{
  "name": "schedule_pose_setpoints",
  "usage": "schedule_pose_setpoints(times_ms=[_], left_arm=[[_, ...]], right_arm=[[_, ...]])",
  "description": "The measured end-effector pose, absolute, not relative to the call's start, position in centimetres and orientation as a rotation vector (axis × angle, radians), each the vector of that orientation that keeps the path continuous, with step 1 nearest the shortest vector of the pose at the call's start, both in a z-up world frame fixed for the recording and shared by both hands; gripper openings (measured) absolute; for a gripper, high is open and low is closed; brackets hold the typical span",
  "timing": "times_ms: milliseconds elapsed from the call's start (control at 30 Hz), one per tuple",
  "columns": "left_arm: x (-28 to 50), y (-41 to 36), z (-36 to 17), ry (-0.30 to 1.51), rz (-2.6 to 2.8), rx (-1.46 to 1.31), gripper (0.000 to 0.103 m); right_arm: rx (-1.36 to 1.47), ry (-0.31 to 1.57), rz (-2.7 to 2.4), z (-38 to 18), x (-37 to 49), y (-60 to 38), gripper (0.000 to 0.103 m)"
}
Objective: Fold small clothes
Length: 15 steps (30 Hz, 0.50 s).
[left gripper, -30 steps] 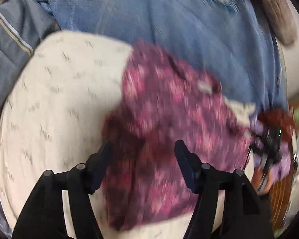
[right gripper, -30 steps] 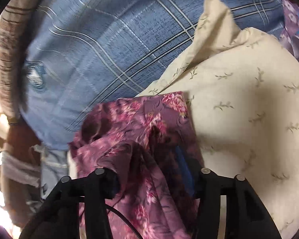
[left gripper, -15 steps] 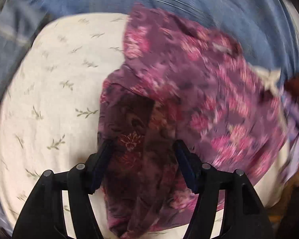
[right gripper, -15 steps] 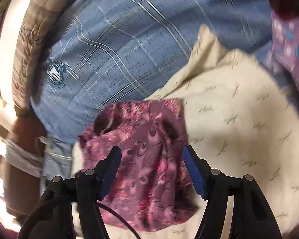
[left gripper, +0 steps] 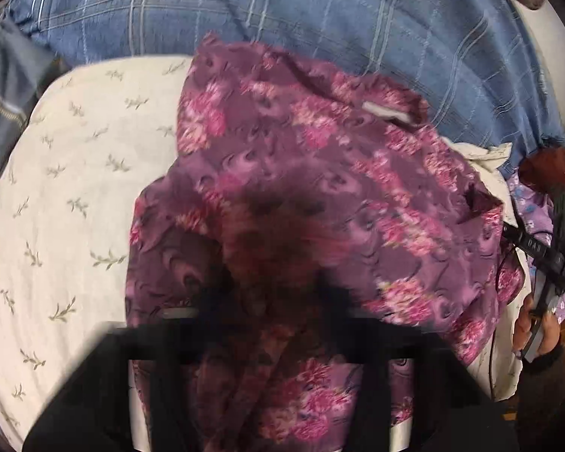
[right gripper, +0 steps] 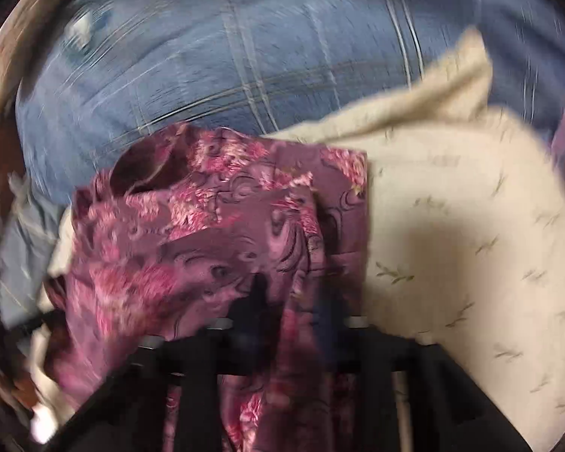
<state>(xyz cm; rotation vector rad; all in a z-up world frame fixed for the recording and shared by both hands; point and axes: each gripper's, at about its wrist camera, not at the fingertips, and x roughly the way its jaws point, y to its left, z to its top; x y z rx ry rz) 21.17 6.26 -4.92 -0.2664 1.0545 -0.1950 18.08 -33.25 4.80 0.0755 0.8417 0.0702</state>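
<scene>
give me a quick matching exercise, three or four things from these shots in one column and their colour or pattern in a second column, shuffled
Things
1. garment
2. pillow
3. bedcover
4. sleeve

Looks
A. blue with pale check lines
B. cream with small leaf sprigs
C. lilac with small blue flowers
D. purple with pink flowers

Pairs: 1-D, 2-B, 3-A, 4-C
</scene>
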Motion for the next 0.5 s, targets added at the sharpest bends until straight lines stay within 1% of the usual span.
schedule_pose_setpoints(times_ms=[67,100,333,500], left_arm=[[20.4,6.8,-4.4,1.026,-0.183,-0.296,0.01],[20.2,6.9,-4.2,1.008,-0.177,-0.294,0.006],[20.1,9.0,-0.9,0.925,-0.138,-0.361,0.006],[22.3,10.3,1.8,0.861,-0.104,-0.374,0.006]], right_arm=[[0.019,0.796,0.064,5.7,16.6,-32.2,0.009],[0.003,0.77,0.082,6.3,15.6,-31.8,0.008],[0.037,0.62,0.098,11.4,12.1,-32.0,0.007],[0.101,0.57,0.095,13.5,12.7,-33.0,0.007]])
